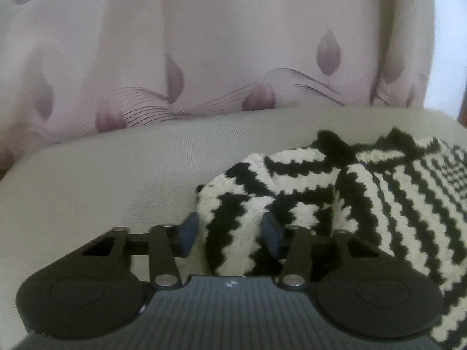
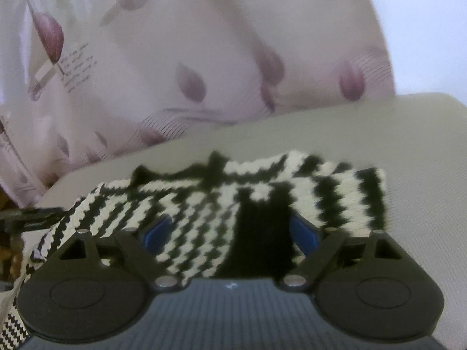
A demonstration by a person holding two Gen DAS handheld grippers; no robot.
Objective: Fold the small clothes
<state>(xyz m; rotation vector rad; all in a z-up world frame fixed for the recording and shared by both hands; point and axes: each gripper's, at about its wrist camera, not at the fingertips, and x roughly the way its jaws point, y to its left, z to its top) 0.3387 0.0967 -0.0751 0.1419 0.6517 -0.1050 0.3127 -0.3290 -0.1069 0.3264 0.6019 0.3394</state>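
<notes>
A black-and-white zigzag knitted garment [image 1: 379,192] lies bunched on a beige cushioned surface [image 1: 111,180]. In the left wrist view my left gripper [image 1: 230,233] has its blue pads on either side of a raised fold at the garment's left end. In the right wrist view the same garment [image 2: 233,204] lies between the blue pads of my right gripper [image 2: 230,233], with a black patch and striped fold between them. The right view is blurred. Both jaws stand fairly wide with knit between them; I cannot tell how firmly either one grips.
A pale pink curtain [image 1: 233,52] with purple leaf prints hangs behind the beige surface, and it also shows in the right wrist view [image 2: 204,58]. The beige surface [image 2: 408,145] extends to the right of the garment. Dark clutter shows at the far left edge [image 2: 11,233].
</notes>
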